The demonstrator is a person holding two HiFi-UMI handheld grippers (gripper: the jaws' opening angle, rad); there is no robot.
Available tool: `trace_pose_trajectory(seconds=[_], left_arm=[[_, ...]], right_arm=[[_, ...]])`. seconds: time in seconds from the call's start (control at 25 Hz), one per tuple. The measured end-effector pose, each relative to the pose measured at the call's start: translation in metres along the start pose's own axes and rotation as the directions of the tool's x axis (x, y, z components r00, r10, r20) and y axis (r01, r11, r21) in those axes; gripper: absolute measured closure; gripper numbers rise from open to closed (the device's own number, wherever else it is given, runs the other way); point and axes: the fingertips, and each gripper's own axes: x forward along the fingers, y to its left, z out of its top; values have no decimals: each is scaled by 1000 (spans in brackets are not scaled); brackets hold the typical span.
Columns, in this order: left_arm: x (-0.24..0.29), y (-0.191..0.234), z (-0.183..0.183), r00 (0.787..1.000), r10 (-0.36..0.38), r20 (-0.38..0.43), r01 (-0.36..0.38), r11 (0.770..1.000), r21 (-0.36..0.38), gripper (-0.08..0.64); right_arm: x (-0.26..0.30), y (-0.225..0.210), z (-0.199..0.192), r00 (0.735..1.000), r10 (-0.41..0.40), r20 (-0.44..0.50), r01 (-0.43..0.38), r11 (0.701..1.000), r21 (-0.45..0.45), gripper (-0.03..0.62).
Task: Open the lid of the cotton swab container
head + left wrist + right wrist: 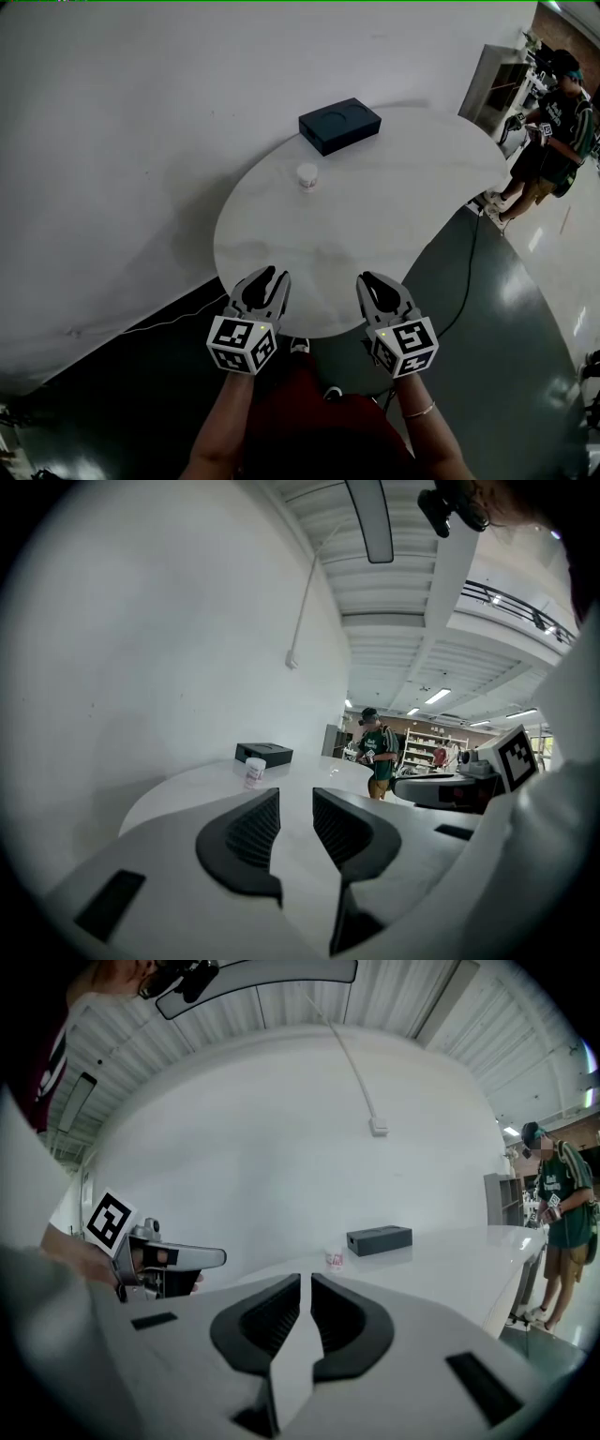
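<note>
The cotton swab container (307, 175) is a small white tub with its lid on, standing upright on the round white table (394, 197). It is also in the left gripper view (255, 772) and the right gripper view (335, 1260), far ahead of both jaws. My left gripper (272, 274) hovers at the table's near edge, its jaws a little apart with nothing between them (295, 794). My right gripper (367, 278) hangs beside it at the same edge, its jaws nearly touching and empty (306, 1279).
A dark flat box (339, 125) lies at the table's far side, behind the container. A white wall runs along the left. A person (553, 122) stands off to the far right near shelves. A cable (466, 272) trails over the dark floor.
</note>
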Motion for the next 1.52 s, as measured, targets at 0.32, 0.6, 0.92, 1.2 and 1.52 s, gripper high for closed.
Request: trace_pose_trajectory(seconds=[0.32, 0.6, 0.92, 1.2, 1.52], left_arm=[[35, 39, 0, 999, -27, -37, 26, 1000, -11, 463], [70, 67, 4, 995, -70, -77, 71, 997, 3, 422], [113, 88, 12, 984, -137, -115, 140, 990, 19, 371], [147, 103, 19, 968, -201, -151, 209, 977, 41, 335], [178, 116, 12, 950, -231, -209, 250, 965, 74, 296]], right_arm=[[52, -5, -10, 998, 11, -62, -8, 998, 59, 485], [92, -11, -9, 994, 3, -105, 1, 999, 41, 461], [131, -24, 3, 992, -30, -121, 33, 999, 23, 424], [158, -31, 7, 989, -56, -139, 60, 998, 21, 404], [178, -43, 13, 984, -95, -152, 97, 995, 8, 400]])
